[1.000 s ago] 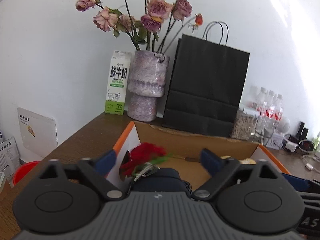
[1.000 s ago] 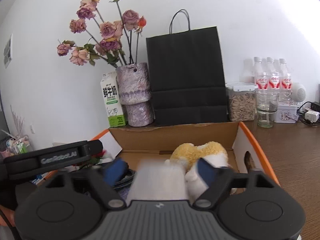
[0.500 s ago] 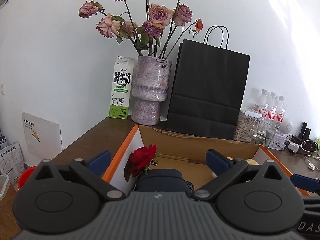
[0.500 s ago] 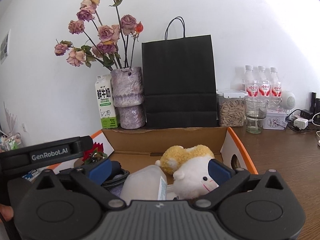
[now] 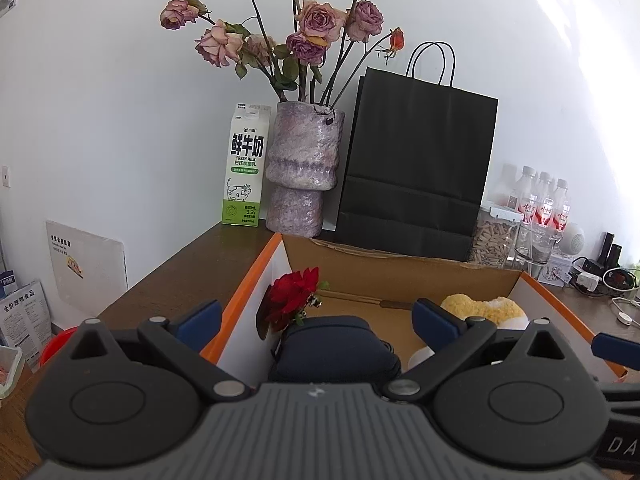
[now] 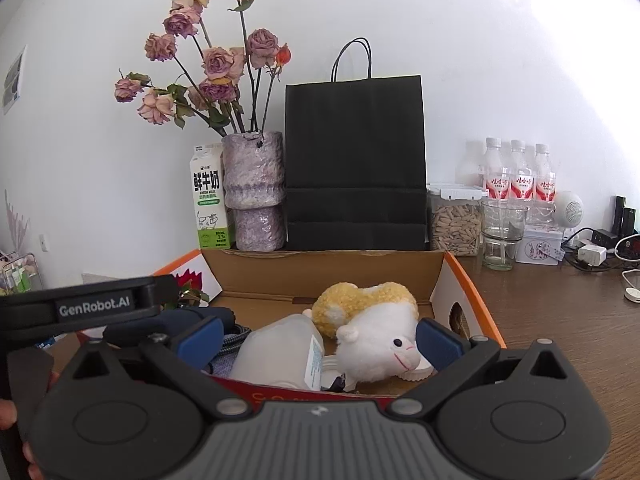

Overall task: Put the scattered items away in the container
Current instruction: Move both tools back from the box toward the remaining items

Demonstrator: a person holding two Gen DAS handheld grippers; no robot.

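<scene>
An open cardboard box with orange edges (image 5: 400, 276) (image 6: 328, 268) sits on the wooden table. Inside lie a red rose (image 5: 294, 300), a dark blue pouch (image 5: 332, 344) (image 6: 192, 318), a plush sheep (image 6: 376, 340) (image 5: 484, 310) and a frosted plastic bottle (image 6: 276, 354). My left gripper (image 5: 316, 320) is open and empty, above the box's left near part, over the pouch. My right gripper (image 6: 318, 338) is open and empty, just in front of the box's near edge, facing the bottle and sheep.
Behind the box stand a milk carton (image 5: 244, 172), a purple vase of dried roses (image 5: 302, 176), a black paper bag (image 5: 416, 168), a seed jar (image 6: 456, 220), a glass (image 6: 502, 234) and water bottles (image 6: 518, 176). Cables and chargers (image 6: 600, 252) lie at the right.
Both grippers have opened wider and pulled back and up from the box. The bottle that was between the right fingers now lies in the box beside the sheep.
</scene>
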